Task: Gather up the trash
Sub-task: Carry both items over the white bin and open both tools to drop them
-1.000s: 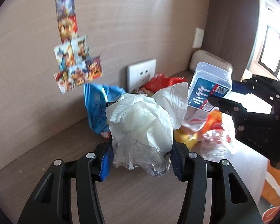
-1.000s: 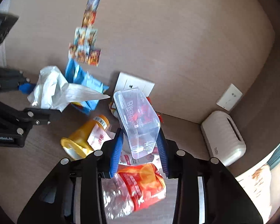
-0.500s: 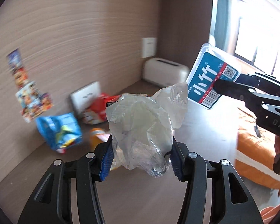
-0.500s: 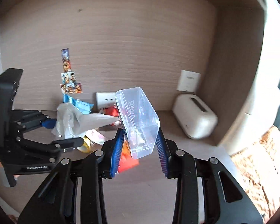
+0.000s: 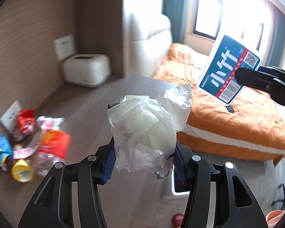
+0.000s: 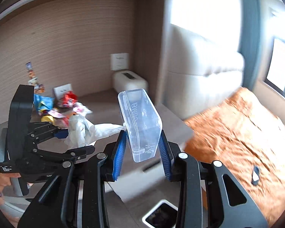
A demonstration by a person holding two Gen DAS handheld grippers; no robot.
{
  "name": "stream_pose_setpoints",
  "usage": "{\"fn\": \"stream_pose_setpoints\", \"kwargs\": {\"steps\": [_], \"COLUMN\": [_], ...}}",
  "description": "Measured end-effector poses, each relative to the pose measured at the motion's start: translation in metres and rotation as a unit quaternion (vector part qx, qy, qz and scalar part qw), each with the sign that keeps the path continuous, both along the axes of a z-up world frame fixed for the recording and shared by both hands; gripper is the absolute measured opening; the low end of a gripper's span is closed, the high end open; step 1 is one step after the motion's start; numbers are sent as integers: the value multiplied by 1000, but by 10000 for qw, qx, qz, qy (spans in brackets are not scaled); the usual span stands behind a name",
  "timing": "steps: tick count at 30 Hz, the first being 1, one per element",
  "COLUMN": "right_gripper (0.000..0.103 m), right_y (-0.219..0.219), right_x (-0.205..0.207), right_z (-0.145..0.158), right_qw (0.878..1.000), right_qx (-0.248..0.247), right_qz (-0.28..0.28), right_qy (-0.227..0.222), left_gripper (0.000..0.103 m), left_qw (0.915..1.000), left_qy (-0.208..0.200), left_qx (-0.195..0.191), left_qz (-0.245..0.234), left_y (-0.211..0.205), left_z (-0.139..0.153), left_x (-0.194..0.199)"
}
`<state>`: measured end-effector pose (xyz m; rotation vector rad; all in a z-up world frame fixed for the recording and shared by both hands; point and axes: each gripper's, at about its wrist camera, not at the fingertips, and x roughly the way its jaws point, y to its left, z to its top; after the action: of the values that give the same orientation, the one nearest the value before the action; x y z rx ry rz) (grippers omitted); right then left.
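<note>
A crumpled plastic bag was held clamped between the blue pads of the left gripper, lifted clear of the desk. A clear plastic box was pinched across its narrow width by the right gripper, its long axis running up and away from the jaws. A white-rimmed bin was seen low and just ahead of the right gripper, which was judged the nearer. More wrappers were left on the desk, well apart, beside an orange bed.
</note>
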<state>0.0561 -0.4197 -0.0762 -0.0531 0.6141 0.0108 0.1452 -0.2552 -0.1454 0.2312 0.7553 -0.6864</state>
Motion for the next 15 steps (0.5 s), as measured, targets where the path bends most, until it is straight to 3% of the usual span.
{"fn": "stream_pose_setpoints", "kwargs": {"steps": [15], "right_gripper": [36], "right_y": [-108], "right_x": [-63], "right_z": [-50], "right_qw": [9928], "right_qx": [381], "right_qz": [-1046], "right_qy": [446], "left_gripper": [52], "left_qw": [9909], "left_qy": [408], "left_qx": [673], "left_qz": [-1095], "left_y": [-140], "left_z": [-64], "left_x": [-51]}}
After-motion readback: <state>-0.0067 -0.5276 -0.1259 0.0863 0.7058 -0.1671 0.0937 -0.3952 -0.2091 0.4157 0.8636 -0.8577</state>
